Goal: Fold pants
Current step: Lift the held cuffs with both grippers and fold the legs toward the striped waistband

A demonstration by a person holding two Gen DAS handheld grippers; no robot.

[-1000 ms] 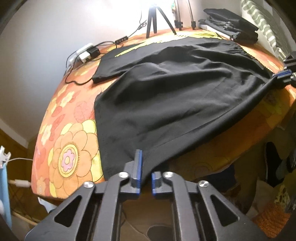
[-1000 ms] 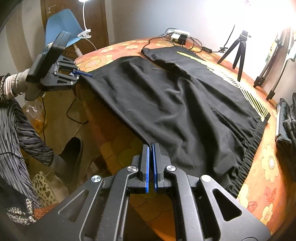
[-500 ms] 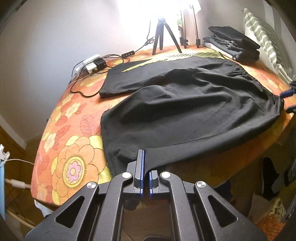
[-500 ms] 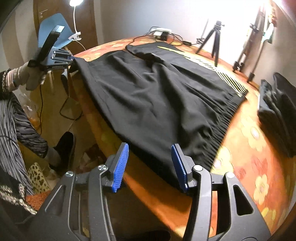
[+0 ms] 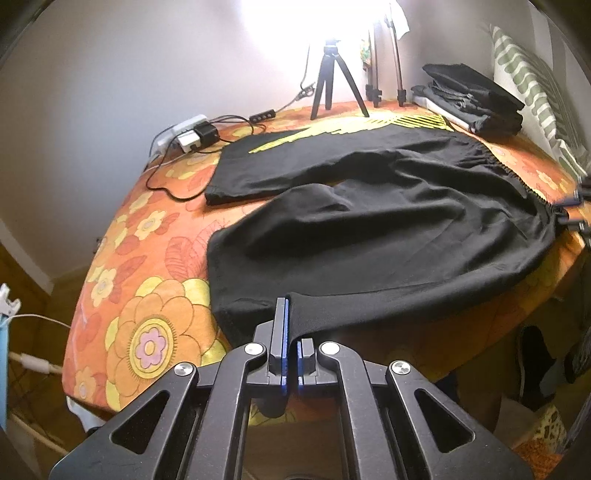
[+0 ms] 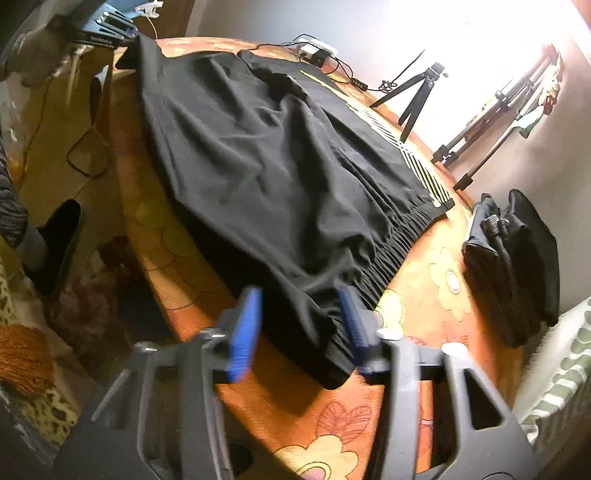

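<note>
Black pants (image 5: 369, 229) with yellow side stripes lie spread on the orange flowered table (image 5: 147, 295). My left gripper (image 5: 291, 332) is shut on the hem of the near leg at the table's front edge. In the right wrist view the pants (image 6: 277, 177) stretch away from the elastic waistband. My right gripper (image 6: 301, 325) is open, with its blue pads either side of the waistband corner. The right gripper also shows at the far right edge of the left wrist view (image 5: 576, 210), and the left gripper shows at the top left of the right wrist view (image 6: 107, 31).
A stack of folded dark clothes (image 5: 472, 99) lies at the back right, also seen in the right wrist view (image 6: 513, 266). A small tripod (image 5: 332, 85), taller stands (image 6: 491, 122) and a power strip with cables (image 5: 188, 136) stand along the back. A striped cushion (image 5: 535, 92) lies right.
My right gripper opened and let go of the pants, then moved to the waistband corner. My left gripper closed on the leg hem and moved in over the table.
</note>
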